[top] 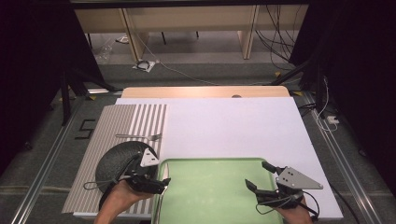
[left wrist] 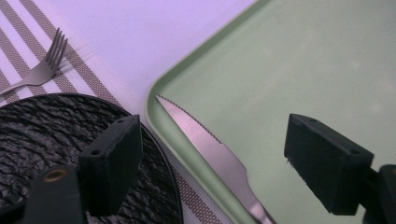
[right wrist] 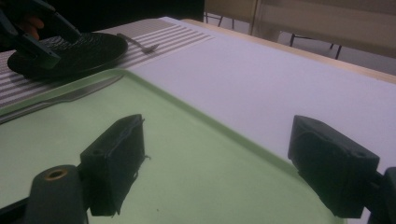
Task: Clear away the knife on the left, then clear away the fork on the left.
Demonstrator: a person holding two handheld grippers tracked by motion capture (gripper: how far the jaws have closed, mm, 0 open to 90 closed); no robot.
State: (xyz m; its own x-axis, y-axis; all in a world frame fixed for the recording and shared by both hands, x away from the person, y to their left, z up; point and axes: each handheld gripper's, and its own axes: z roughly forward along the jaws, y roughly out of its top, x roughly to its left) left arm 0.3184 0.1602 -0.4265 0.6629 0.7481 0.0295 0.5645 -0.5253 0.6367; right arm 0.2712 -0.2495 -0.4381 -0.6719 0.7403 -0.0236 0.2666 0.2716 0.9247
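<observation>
A steak knife point(left wrist: 205, 140) with a serrated blade lies inside the left rim of a green tray point(top: 210, 191). Left of the tray, a black textured plate point(top: 116, 161) rests on a striped placemat point(top: 140, 116), and a fork point(top: 140, 136) lies just beyond the plate. My left gripper point(top: 152, 170) is open above the plate's right edge and the tray's left rim; in its own view the left gripper point(left wrist: 215, 149) straddles the knife without touching it. My right gripper point(top: 259, 175) is open over the tray's right side, with nothing between the jaws of the right gripper point(right wrist: 222, 154).
A white sheet point(top: 233, 126) covers most of the wooden table point(top: 205, 91) beyond the tray. In the right gripper view, the plate point(right wrist: 79, 51), fork point(right wrist: 140, 44) and knife point(right wrist: 60, 99) lie at far left. Metal rails run along both table sides.
</observation>
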